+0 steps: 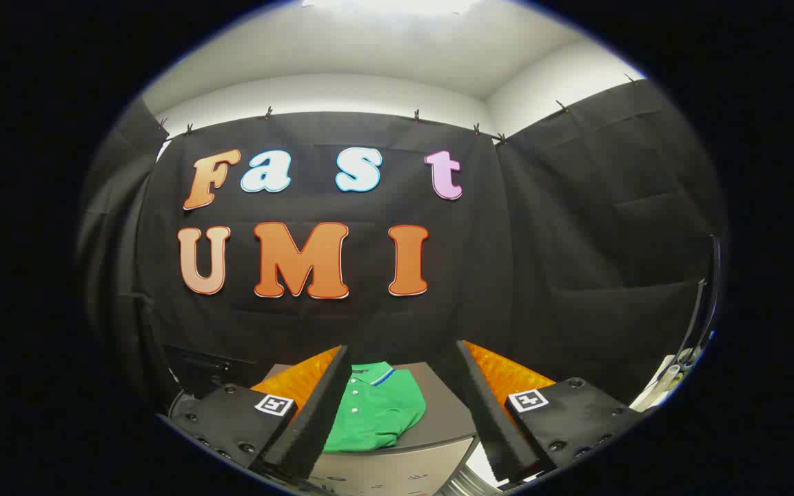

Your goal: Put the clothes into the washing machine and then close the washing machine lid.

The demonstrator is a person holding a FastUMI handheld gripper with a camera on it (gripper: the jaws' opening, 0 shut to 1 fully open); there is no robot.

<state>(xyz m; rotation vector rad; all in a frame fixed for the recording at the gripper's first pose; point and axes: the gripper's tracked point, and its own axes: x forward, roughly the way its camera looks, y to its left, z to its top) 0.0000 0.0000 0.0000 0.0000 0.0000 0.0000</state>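
While the gripper (402, 406) is held up in the air, its 2 fingers are spread wide apart and nothing is held between them. A green polo shirt (375, 408) is seen folded on a flat grey top (446, 413), just ahead of the fingers and nearer the left one. A curved silver rim (464, 482) is seen near, below the grey top. Black cloth (562, 227) is hung on the far wall.

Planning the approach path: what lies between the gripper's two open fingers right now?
In the gripper view, the folded green polo shirt lies between the open gripper fingers, resting on a grey surface ahead of them.
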